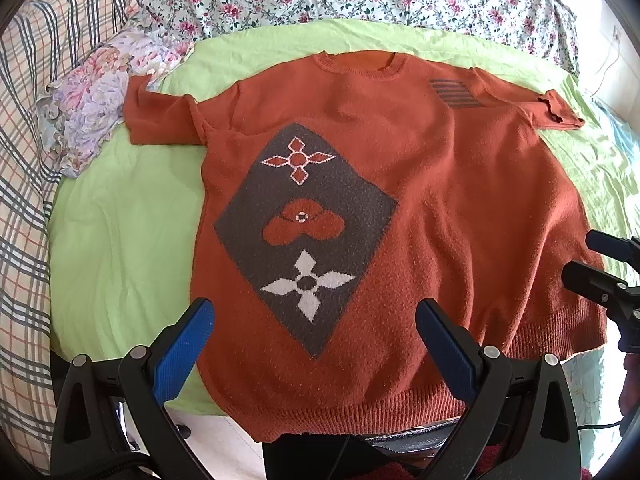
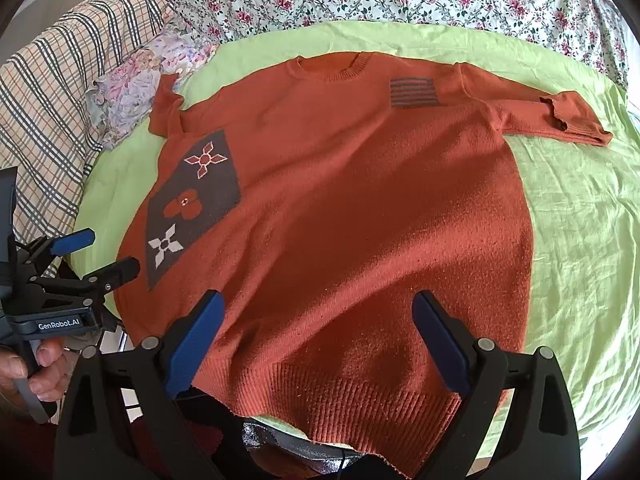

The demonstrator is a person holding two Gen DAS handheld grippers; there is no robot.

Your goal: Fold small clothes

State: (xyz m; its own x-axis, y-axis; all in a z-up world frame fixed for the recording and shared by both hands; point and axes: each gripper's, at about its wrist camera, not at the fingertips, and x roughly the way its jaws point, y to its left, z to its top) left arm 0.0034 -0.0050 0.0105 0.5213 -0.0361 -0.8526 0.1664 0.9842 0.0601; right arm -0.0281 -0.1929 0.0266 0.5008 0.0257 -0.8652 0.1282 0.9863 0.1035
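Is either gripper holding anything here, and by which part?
Nothing is held. Left gripper and right gripper are both open above the sweater near its hem.

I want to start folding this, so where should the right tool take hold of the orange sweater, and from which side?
Grip the sweater's long sleeve near its cuff, coming in from the outer right side over the green sheet. That sleeve lies flat and stretched straight out from the body, with its end free on the sheet, so it should lift and fold inward easily. The right tool is open above the hem.
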